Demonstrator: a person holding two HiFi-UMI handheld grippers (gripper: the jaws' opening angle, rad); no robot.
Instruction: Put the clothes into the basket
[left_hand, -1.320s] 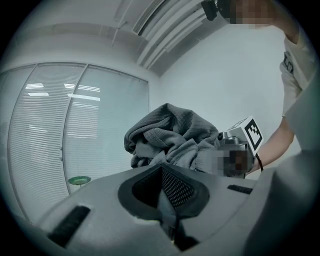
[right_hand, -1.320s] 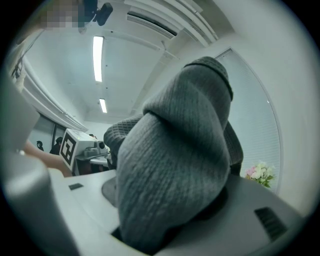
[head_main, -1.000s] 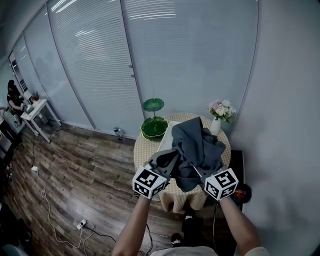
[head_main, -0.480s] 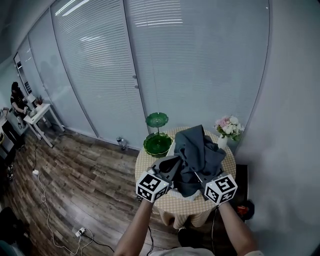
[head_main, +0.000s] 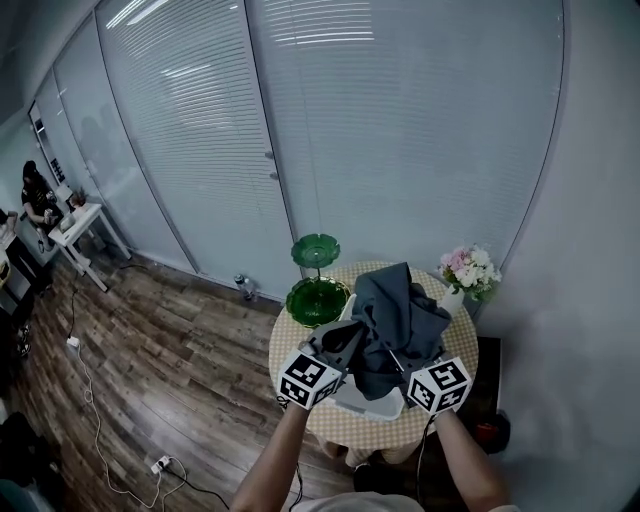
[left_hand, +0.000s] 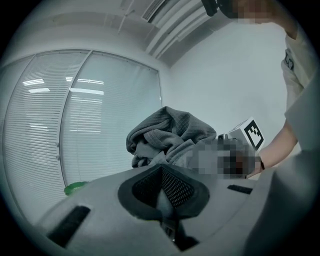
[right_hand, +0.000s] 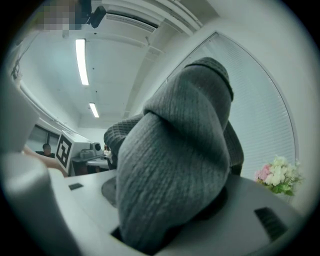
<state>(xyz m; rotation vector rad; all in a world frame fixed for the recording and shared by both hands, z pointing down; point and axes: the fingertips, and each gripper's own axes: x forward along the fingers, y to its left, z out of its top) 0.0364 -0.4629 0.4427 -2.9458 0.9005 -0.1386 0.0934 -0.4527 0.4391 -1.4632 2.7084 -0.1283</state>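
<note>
A dark grey garment (head_main: 400, 320) hangs bunched above the white basket (head_main: 372, 405), which stands on the round checked table (head_main: 298, 345). My left gripper (head_main: 348, 336) meets the cloth's left edge. In the left gripper view its jaws (left_hand: 161, 170) are closed together, with the garment (left_hand: 165, 132) rising just beyond them. My right gripper (head_main: 393, 352) is shut on the garment from the right. Thick folds of the garment (right_hand: 185, 165) fill the right gripper view and cover that gripper (right_hand: 167, 210). Most of the basket is hidden under the cloth.
A green tiered dish (head_main: 317, 298) stands at the table's back left and a vase of flowers (head_main: 470, 272) at its back right. Behind are glass walls with blinds. On the wooden floor lie cables (head_main: 95, 420). A person sits at a desk far left (head_main: 32, 195).
The head view has tipped upward, so the table sits lower in the picture. Both grippers still hold the garment up over the basket, and it has shifted little between them.
</note>
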